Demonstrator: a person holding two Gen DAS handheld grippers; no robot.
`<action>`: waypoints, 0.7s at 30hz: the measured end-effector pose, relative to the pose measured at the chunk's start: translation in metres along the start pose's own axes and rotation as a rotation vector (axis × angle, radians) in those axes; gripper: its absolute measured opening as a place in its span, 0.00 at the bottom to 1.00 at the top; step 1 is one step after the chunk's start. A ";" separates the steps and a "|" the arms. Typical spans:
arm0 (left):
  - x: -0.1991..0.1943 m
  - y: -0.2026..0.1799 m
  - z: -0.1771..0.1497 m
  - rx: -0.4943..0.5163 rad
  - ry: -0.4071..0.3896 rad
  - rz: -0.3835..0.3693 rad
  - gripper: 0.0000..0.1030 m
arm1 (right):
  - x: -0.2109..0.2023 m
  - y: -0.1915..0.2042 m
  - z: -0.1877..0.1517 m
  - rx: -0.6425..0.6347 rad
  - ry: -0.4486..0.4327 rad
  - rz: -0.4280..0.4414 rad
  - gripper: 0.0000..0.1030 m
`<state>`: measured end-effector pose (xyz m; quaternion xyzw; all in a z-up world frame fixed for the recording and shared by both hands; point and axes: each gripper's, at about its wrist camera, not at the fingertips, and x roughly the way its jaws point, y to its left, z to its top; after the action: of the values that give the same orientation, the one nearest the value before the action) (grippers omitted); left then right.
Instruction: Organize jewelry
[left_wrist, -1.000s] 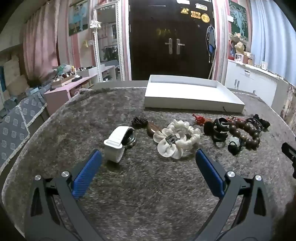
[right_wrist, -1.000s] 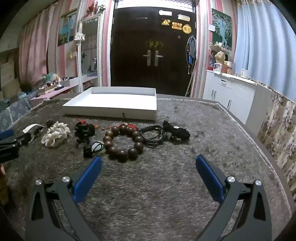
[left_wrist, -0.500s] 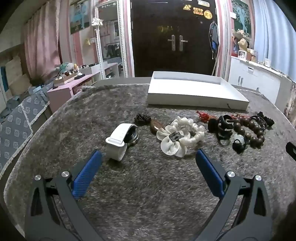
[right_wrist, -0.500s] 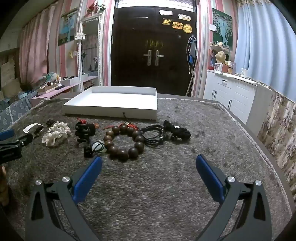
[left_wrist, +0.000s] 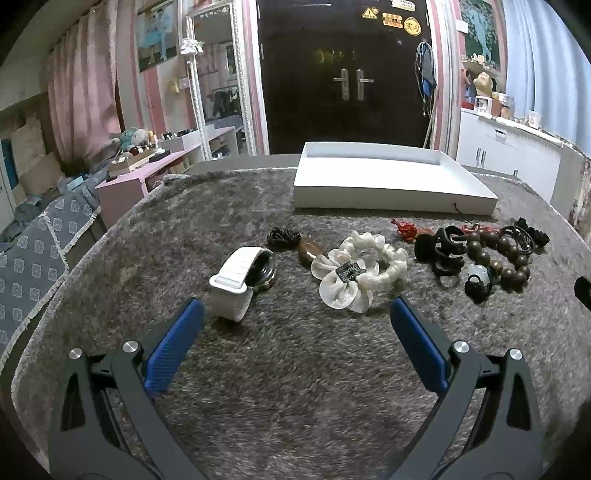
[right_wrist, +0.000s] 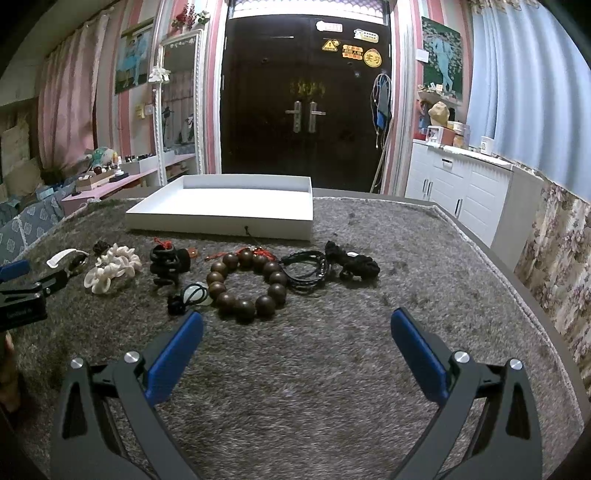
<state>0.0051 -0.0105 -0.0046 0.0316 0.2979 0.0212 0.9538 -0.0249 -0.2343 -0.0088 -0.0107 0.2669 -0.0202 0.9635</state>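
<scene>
Left wrist view: I hold my left gripper (left_wrist: 295, 325) low over the grey plush cloth (left_wrist: 295, 387), its blue pads spread wide and gripping nothing. All the jewelry lies in a loose row on my side of the white tray (left_wrist: 391, 184), none of it inside yet. Nearest my left pad stands the white-strapped watch (left_wrist: 240, 284), propped on its band, just in front of the tray's left corner. Beside it, toward the tray's middle, sits the white scrunchie (left_wrist: 362, 269), with a small dark hair tie (left_wrist: 282, 236) and a brown piece (left_wrist: 308, 253) between the two. I judge the watch or scrunchie my first pick, since both sit just ahead of the open pads.

Right wrist view: my right gripper (right_wrist: 295, 336) likewise hangs released and empty above the cloth. Just ahead of its left pad, in front of the tray (right_wrist: 221, 225), the wooden bead bracelet (right_wrist: 247, 284) lies flat, touching a black cord bracelet (right_wrist: 308, 271). A black claw clip (right_wrist: 166, 262) rests further left, a black knotted piece (right_wrist: 354, 262) off the tray's right corner. The tray stands close behind the row, presumably so each carry stays short.
</scene>
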 end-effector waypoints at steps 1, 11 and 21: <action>-0.001 0.000 0.000 0.002 -0.003 0.000 0.97 | 0.000 0.000 0.000 0.000 0.000 -0.002 0.98; -0.004 -0.001 0.000 0.004 -0.011 0.005 0.97 | -0.001 -0.002 0.001 0.000 -0.001 -0.002 0.98; -0.005 -0.001 0.000 0.007 -0.010 0.005 0.97 | -0.001 -0.001 0.001 -0.009 0.004 -0.003 0.98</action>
<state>0.0013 -0.0116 -0.0019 0.0361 0.2930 0.0223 0.9552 -0.0253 -0.2353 -0.0078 -0.0153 0.2688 -0.0207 0.9629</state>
